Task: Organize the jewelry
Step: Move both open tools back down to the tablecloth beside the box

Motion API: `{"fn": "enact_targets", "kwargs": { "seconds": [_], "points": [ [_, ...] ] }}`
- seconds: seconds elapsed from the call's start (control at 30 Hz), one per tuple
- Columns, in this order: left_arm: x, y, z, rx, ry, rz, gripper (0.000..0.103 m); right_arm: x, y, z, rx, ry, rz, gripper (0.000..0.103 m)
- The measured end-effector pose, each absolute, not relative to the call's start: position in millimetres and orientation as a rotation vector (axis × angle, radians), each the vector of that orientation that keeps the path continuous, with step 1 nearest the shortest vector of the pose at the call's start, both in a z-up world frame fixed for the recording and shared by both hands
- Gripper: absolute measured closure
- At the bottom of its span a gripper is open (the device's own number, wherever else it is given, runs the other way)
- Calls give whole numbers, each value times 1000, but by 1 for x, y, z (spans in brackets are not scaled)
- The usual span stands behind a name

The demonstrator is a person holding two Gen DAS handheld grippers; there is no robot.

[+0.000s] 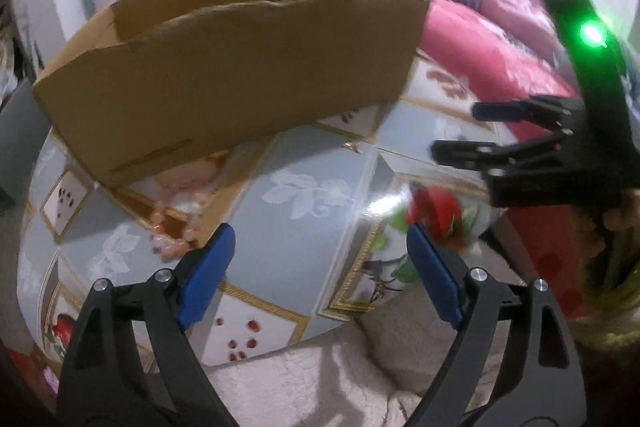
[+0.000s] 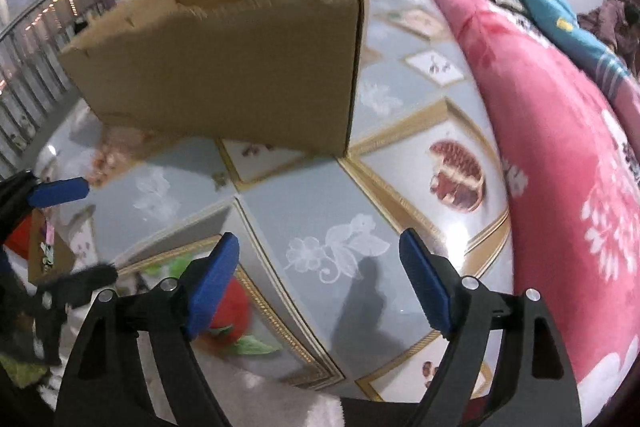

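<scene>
Your left tool [image 1: 320, 267] and right tool [image 2: 320, 275] both hang with fingers apart, gripping nothing, above the tile-patterned glossy table [image 2: 312, 203]. The pink beaded bracelet [image 1: 176, 227] lies on the table, touching the brown open cardboard box [image 1: 240, 67].

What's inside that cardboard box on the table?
Only the bare inner walls near the top of the cardboard box show; its near wall hides the bottom, so any contents are unseen. A pink bead bracelet lies outside, on the table by its corner.
</scene>
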State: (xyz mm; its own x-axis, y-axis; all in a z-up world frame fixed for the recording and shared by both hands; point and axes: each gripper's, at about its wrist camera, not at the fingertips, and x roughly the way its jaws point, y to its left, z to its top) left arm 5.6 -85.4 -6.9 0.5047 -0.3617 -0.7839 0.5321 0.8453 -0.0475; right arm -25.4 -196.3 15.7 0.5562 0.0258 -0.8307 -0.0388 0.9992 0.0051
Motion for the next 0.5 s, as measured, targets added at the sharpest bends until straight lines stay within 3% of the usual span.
{"fn": "enact_targets", "kwargs": {
  "seconds": [0.3,0.5],
  "points": [
    [1,-109,-22,270,924,-545,19,-18,-200,-1,-39,1034,6,7],
    [10,-105,-25,251,965,-498,19,-15,-201,-2,-44,1052,26,6]
  ]
}}
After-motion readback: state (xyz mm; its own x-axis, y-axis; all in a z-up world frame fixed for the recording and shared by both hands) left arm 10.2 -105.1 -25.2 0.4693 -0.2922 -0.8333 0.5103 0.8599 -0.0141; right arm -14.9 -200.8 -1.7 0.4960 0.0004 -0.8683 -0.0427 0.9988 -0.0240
